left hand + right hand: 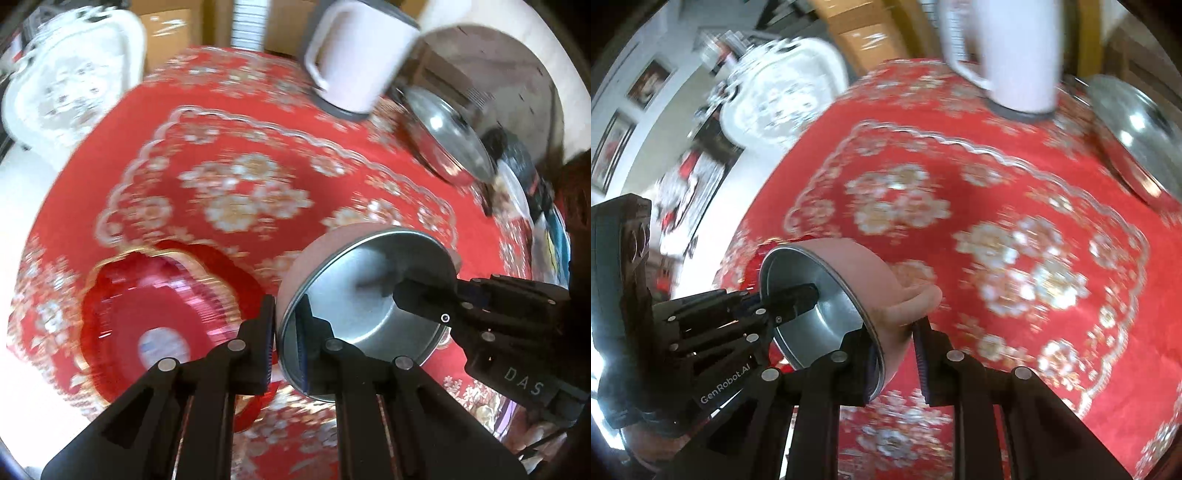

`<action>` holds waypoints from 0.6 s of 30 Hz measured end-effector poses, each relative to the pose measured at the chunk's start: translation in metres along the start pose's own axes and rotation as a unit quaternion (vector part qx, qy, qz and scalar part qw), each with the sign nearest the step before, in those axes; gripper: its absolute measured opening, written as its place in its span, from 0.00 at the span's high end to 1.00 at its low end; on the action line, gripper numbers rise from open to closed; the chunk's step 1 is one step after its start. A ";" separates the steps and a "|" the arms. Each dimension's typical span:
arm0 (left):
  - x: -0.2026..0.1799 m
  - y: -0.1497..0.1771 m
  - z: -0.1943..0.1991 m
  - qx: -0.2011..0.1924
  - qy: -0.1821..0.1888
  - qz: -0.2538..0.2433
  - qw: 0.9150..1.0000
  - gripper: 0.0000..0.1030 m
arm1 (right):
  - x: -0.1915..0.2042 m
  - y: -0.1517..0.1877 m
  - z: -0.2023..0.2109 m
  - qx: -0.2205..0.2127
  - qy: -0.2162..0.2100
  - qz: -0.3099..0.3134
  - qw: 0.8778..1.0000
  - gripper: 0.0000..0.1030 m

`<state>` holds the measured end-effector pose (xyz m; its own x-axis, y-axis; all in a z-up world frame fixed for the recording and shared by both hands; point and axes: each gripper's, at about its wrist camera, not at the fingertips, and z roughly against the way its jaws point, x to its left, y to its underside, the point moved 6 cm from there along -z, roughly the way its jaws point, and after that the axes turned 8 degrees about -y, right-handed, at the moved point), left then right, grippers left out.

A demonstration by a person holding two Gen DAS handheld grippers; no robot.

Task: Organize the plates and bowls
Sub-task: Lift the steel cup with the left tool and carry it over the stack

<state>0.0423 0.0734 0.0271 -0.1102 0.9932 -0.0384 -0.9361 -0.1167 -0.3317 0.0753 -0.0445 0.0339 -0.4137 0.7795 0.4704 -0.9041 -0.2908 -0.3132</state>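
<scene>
Pink on the outside and brushed steel within, the bowl [369, 291] is tipped on its side above the red tablecloth [240, 147], its grey metal rim facing the cameras; both grippers pinch that rim from opposite sides — the left gripper [288, 347] with one finger inside the bowl and one outside, the right gripper [895, 354] likewise clamped across the wall. Beside the bowl, towards the left gripper's side, a red scalloped plate [159, 325] with a gilt edge lies flat on the cloth; beyond the bowl stand a pale mug [354, 62] with a grey base and a steel lid [447, 140]; past the table's far edge sits a white ornate chair [70, 77] — all blurred.
</scene>
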 end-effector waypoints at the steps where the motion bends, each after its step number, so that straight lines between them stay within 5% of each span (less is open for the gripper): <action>1: 0.011 0.002 0.003 -0.002 -0.004 0.008 1.000 0.92 | 0.013 -0.002 -0.006 0.005 -0.004 0.012 1.000 0.81; 9: 0.075 0.029 0.014 -0.001 -0.031 0.062 0.998 0.92 | 0.079 0.003 -0.043 0.044 -0.024 0.064 0.997 0.80; 18: 0.106 0.052 0.000 0.021 -0.032 0.093 0.995 0.91 | 0.104 0.017 -0.078 0.081 -0.020 0.082 0.993 0.79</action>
<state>-0.0185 0.1728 0.0054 -0.3024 0.9525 -0.0353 -0.9104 -0.2996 -0.2854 0.0253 0.0747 0.0134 -0.5578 0.6929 0.4569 -0.8283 -0.4997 -0.2536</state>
